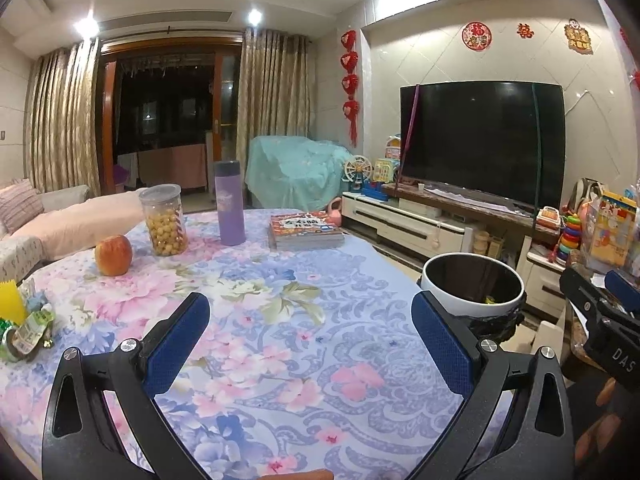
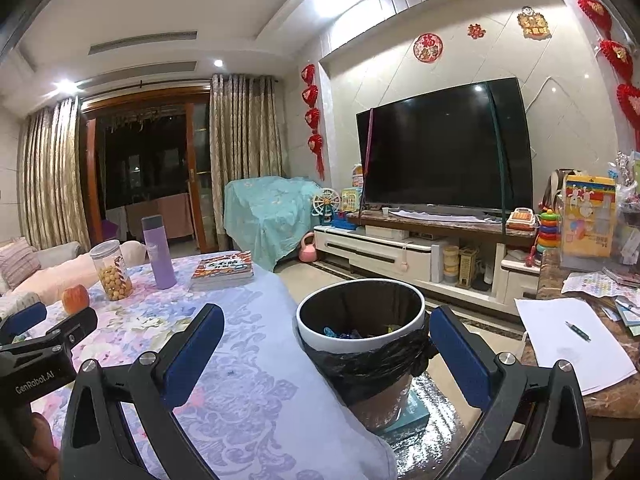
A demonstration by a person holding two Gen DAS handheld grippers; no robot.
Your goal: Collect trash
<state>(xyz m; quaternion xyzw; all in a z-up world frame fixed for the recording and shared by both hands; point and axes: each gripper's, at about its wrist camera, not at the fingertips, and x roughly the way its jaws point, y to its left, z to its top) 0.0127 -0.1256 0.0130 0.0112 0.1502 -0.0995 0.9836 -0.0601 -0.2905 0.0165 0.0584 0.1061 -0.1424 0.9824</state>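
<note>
A white trash bin (image 2: 360,320) with a black liner stands off the table's right edge; some wrappers lie inside. It also shows in the left wrist view (image 1: 474,288). Crumpled wrappers (image 1: 28,328) and a yellow scrap (image 1: 12,298) lie at the table's left edge. My left gripper (image 1: 310,340) is open and empty above the floral tablecloth (image 1: 280,320). My right gripper (image 2: 326,348) is open and empty, just in front of the bin, straddling the table's right edge. Each gripper shows at the edge of the other's view.
On the table stand an apple (image 1: 114,255), a jar of yellow balls (image 1: 164,220), a purple bottle (image 1: 229,202) and books (image 1: 306,232). A TV cabinet (image 2: 400,256) is behind the bin. A marble side table (image 2: 576,336) with papers is on the right.
</note>
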